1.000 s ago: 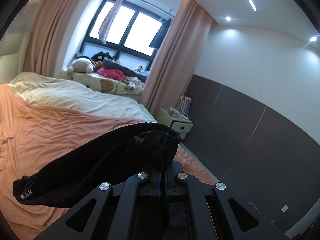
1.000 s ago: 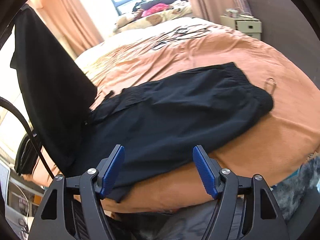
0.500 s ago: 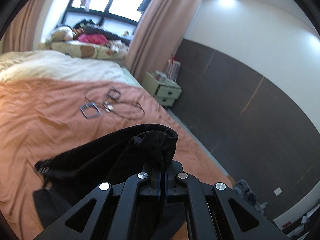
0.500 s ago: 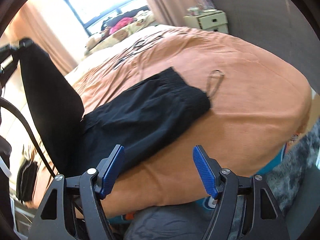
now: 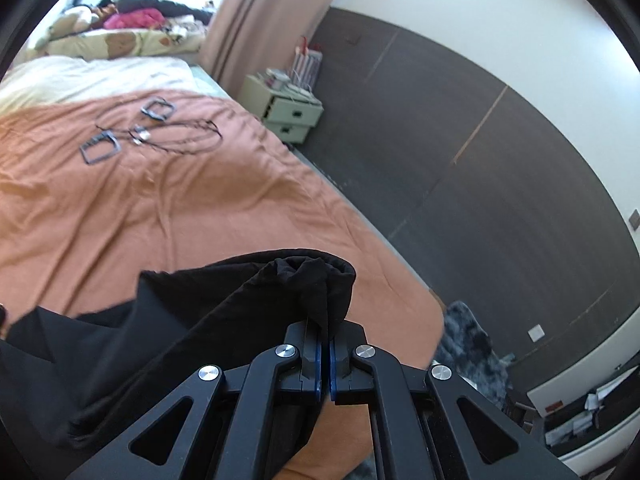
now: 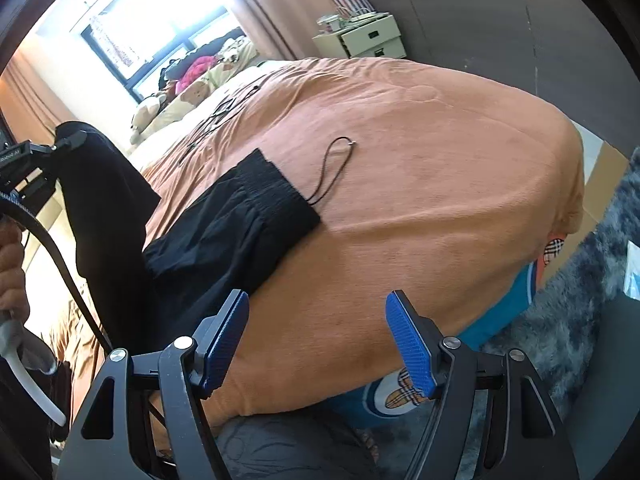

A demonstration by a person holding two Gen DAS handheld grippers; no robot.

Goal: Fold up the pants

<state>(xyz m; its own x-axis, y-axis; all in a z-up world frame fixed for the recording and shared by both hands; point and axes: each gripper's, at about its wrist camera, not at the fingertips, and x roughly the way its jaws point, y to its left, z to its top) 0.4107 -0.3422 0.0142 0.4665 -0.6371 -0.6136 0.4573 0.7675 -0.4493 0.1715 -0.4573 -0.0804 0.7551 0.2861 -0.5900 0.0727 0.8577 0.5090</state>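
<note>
The black pants [image 6: 224, 220] lie on the orange bedspread [image 6: 420, 184], waistband end toward the right with a drawstring loop [image 6: 334, 168] beside it. My left gripper [image 5: 324, 332] is shut on a bunched end of the pants [image 5: 304, 284] and holds it lifted above the bed. That lifted fabric hangs at the left in the right wrist view [image 6: 104, 208], where the left gripper [image 6: 68, 142] shows pinching its top. My right gripper [image 6: 316, 340] is open and empty, near the bed's front edge, just right of the pants.
Black cords and square frames [image 5: 136, 132] lie farther up the bed. A white nightstand [image 5: 286, 110] stands by the dark wall panel. A grey shaggy rug [image 6: 580, 300] lies on the floor at the foot. Pillows and plush toys [image 6: 188, 92] sit under the window.
My left gripper has carried the lifted pants end toward the foot of the bed and tilted down. My right gripper has swung right, away from over the pants, still open.
</note>
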